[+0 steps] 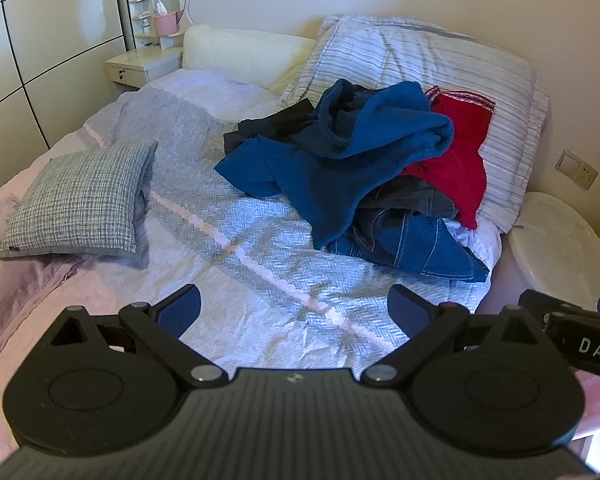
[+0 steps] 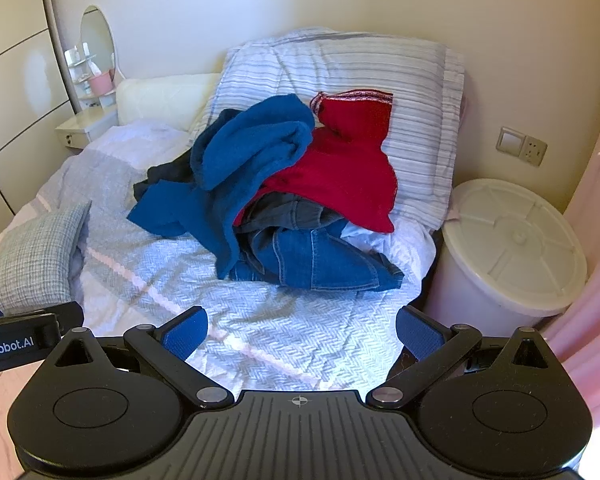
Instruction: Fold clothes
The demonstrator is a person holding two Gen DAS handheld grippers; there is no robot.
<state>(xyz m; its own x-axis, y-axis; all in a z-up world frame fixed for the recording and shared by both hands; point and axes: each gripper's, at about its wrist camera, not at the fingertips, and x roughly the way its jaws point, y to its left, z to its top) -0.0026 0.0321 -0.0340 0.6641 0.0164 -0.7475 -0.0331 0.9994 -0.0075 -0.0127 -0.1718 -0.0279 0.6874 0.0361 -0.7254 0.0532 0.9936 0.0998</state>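
Crumpled heap of blue, red and denim clothes (image 1: 360, 168) (image 2: 284, 192) on herringbone bedspread (image 1: 236, 240), well ahead of left gripper (image 1: 294, 312) and right gripper (image 2: 302, 332); both spread wide, empty.

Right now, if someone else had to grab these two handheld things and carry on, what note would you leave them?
Left gripper: jaws open, holding nothing, hovering over the bedspread.
Right gripper: the same, open and holding nothing.
Clothes sit in one heap near the striped pillow: blue fleece on top, red knit garment beside it, jeans underneath, a dark garment at the back.
Done: nothing is folded.
Left: pull out each piece and fold it.
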